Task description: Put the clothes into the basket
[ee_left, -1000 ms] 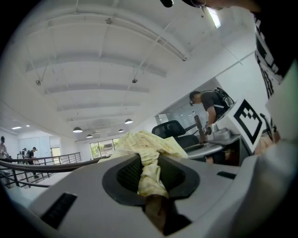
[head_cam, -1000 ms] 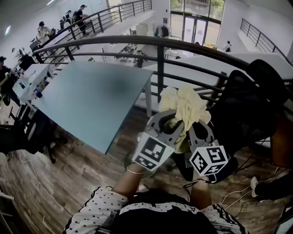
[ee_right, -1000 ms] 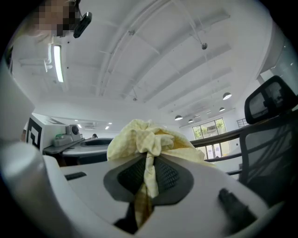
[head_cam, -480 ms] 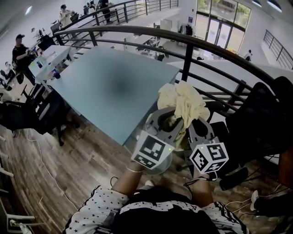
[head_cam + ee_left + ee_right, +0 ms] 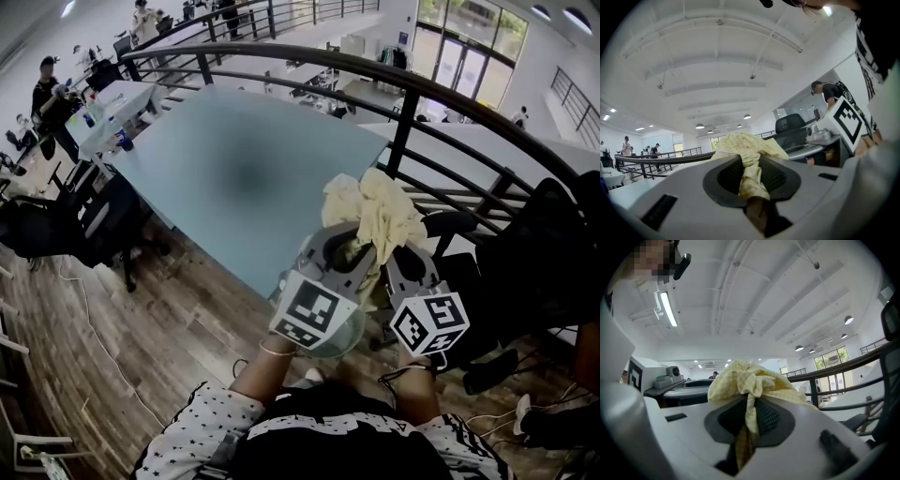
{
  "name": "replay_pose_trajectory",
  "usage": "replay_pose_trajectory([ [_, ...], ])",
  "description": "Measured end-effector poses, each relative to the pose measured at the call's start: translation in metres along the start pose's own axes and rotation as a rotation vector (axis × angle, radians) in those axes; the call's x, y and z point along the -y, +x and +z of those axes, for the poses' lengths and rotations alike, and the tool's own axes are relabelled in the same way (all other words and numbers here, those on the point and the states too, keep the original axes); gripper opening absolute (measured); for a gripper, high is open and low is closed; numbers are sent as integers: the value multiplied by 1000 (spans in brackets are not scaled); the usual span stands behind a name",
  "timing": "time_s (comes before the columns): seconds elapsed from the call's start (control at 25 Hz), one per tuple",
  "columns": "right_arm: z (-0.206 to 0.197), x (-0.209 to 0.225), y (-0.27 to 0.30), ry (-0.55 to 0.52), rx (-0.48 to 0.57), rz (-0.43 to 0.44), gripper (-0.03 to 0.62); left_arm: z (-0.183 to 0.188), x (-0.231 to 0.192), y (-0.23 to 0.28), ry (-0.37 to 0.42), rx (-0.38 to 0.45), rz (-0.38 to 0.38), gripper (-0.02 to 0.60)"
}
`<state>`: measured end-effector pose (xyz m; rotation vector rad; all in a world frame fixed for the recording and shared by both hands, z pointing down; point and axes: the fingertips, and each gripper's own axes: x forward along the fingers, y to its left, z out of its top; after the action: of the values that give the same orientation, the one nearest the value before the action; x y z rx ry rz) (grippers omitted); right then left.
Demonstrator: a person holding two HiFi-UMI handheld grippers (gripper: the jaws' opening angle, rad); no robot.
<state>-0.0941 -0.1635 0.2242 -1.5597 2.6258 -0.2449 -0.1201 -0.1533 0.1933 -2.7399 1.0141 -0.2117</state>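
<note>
A crumpled pale yellow cloth (image 5: 377, 214) is held up in the air in front of the person, gripped from both sides. My left gripper (image 5: 343, 251) is shut on its left part and my right gripper (image 5: 403, 261) on its right part. In the left gripper view a fold of the cloth (image 5: 749, 151) is pinched between the ribbed pads of the left gripper (image 5: 751, 177). The right gripper view shows the same for the right gripper (image 5: 751, 417), with the cloth (image 5: 749, 379) bunched above it. No basket is clearly in view.
A large pale blue-grey table (image 5: 234, 178) stands ahead on the left, with a curved black railing (image 5: 405, 117) behind it. Black office chairs stand at the left (image 5: 70, 232) and right (image 5: 539, 272). Cables (image 5: 89, 342) lie on the wooden floor. People are far off at the back left.
Both grippers have moved together leftward across the room with the cloth still held. The table and railing post have shifted right in the head view, and more of the left chairs shows.
</note>
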Motion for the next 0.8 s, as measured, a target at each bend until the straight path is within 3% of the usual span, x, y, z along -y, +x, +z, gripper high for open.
replay_pose_trajectory([
  [0.32, -15, 2, 9, -6, -25, -24, 51, -18, -6, 2, -31, 8, -29, 100],
  [0.56, -35, 14, -5, 14, -68, -56, 51, -35, 13, 10, -72, -9, -64, 100],
  [0.8, -47, 28, -3, 29, -107, -38, 51, -47, 17, 22, -112, -33, -51, 100],
])
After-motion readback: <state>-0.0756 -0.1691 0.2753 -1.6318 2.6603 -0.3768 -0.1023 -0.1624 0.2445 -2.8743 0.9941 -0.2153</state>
